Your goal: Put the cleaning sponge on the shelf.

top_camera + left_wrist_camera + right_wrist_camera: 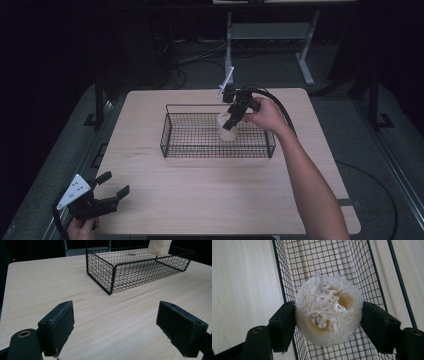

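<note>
A pale, holey loofah sponge (329, 310) sits squeezed between the two black jaws of my right gripper (329, 320), which is shut on it. In the high view that right gripper (231, 121) holds the loofah (228, 131) over the black wire basket (172, 150), inside its right half. The left gripper view catches the loofah (160, 247) hanging above the basket (112, 277). My left gripper (112, 187) rests near the table's front left corner, jaws wide apart with only bare wood between them. Its pads (58, 327) are empty.
The light wooden table (210, 195) has broad free surface in front of the basket. Beyond the far edge stand a desk frame (270, 35) and cables on a dark floor. A black cable (277, 102) loops from the right gripper.
</note>
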Demonstrator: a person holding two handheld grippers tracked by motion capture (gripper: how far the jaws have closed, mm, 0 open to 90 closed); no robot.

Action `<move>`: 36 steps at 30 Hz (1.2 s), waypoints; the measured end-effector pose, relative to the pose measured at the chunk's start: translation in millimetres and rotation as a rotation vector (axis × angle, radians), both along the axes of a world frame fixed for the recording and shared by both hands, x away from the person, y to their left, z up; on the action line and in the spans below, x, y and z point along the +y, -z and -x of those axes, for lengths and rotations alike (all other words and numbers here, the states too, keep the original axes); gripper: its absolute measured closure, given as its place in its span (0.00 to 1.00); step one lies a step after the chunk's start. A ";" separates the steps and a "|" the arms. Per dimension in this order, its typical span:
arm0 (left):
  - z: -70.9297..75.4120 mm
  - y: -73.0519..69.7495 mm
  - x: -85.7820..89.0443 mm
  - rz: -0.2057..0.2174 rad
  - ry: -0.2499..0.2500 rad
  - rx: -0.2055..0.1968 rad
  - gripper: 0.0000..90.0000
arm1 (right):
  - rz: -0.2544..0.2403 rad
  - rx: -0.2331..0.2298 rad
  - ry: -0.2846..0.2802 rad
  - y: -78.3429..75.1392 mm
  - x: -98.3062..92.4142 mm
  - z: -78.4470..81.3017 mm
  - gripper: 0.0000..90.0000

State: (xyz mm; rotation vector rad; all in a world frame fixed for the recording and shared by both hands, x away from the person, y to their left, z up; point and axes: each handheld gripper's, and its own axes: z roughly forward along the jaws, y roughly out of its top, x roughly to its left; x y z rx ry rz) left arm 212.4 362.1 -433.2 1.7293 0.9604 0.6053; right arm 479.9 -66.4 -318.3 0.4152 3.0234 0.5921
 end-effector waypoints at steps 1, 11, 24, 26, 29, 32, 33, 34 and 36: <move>0.1 0.0 0.0 0.000 0.000 0.000 0.16 | -0.004 0.001 0.002 1.2 -0.3 -0.4 0.33; 0.2 0.0 -0.4 -0.001 0.000 0.001 0.15 | -0.010 0.026 0.021 17.7 -4.5 -4.0 0.33; 0.2 0.1 0.0 -0.003 -0.001 0.002 0.15 | -0.001 0.039 0.035 33.2 -8.5 -6.7 0.33; 0.2 0.1 0.0 -0.001 -0.001 0.001 0.15 | 0.000 0.037 0.035 34.8 -7.9 -7.1 0.33; -0.3 0.2 -0.6 0.001 -0.002 0.004 0.15 | -0.004 0.034 0.029 36.4 -6.8 -8.4 0.33; -0.5 0.0 -1.4 0.001 -0.004 0.004 0.16 | -0.006 0.036 0.024 40.0 -5.2 -10.1 0.33; -0.5 0.2 -1.5 0.002 -0.005 0.005 0.15 | -0.004 0.040 0.026 40.9 -4.8 -10.4 0.33; -0.8 0.4 -1.6 0.003 -0.005 0.006 0.16 | -0.002 0.040 0.027 42.0 -4.5 -10.8 0.33; -1.0 0.6 -1.7 0.005 -0.006 0.007 0.15 | 0.002 0.038 0.025 44.8 -3.9 -12.6 0.33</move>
